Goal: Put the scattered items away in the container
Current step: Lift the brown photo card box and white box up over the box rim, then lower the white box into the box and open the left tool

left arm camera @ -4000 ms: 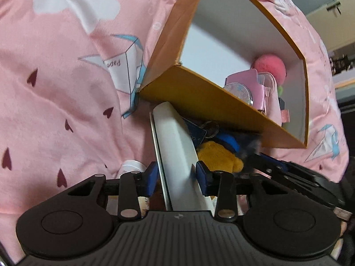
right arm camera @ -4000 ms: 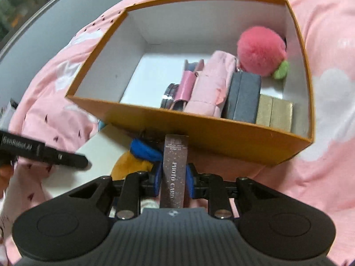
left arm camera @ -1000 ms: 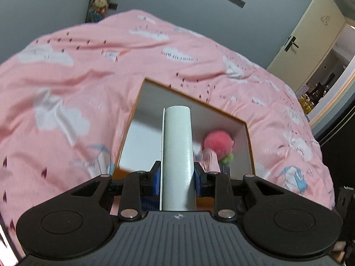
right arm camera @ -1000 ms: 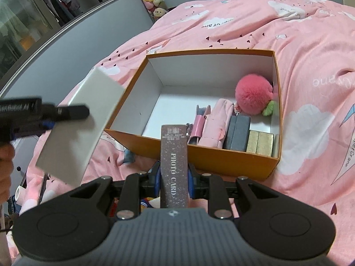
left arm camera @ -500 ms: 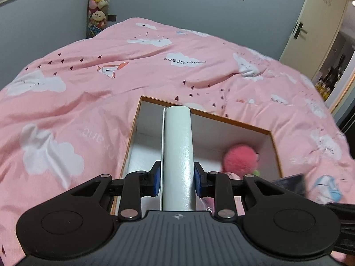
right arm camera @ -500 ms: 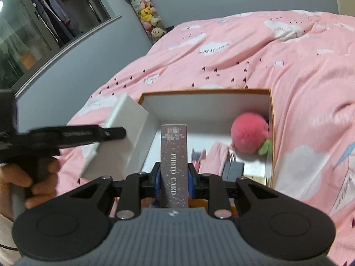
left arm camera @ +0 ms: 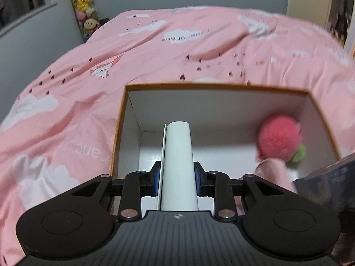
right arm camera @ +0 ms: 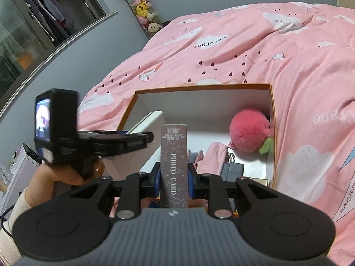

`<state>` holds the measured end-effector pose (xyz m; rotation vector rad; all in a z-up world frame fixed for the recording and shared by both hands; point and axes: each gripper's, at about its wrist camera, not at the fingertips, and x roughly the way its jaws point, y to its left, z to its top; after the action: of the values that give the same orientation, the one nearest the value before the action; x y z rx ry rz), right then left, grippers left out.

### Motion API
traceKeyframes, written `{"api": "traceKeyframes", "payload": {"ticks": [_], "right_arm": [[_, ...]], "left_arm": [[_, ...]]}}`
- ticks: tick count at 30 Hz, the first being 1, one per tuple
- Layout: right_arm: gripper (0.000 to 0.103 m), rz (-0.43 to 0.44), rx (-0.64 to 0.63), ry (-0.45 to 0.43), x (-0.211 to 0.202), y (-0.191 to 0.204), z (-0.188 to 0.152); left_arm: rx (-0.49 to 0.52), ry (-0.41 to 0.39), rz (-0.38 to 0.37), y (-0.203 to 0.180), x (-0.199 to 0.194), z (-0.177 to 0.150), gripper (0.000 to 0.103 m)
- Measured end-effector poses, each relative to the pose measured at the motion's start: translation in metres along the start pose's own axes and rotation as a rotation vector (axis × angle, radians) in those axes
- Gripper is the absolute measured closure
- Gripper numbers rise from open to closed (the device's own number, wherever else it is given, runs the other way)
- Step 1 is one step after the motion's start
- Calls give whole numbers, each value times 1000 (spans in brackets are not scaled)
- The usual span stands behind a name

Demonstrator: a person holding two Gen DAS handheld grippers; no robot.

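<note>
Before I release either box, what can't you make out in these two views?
- Left wrist view: white box hides the orange container floor beneath it.
- Left wrist view: pink pompom is blurred.
- Right wrist view: photo card box and gripper body cover the container's near wall.

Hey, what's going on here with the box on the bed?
A person is tidying things into an orange box on a pink bedspread, with a gripper in each hand. The left gripper is clamped on a white book over the box's empty left side. The right gripper grips a dark box marked PHOTO CARD, just short of the near rim. A pink pompom, a pink pouch and small cases are inside.
</note>
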<state>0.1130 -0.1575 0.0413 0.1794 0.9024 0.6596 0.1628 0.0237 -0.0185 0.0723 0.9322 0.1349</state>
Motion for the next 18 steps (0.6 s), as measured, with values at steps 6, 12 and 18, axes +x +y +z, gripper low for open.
{"api": "traceKeyframes", "payload": {"ticks": [6,12,18], "right_arm": [[78,0,15,9,1,-5,-3],[78,-3,28,17,2,-8,-5],[78,-1,28,18,1,-7,-6]], "left_arm": [[50,64,32,-7,23,-7,70],[90,84,64,-11,28,-8,70],[56,122,41,-10,34,-18,70]]}}
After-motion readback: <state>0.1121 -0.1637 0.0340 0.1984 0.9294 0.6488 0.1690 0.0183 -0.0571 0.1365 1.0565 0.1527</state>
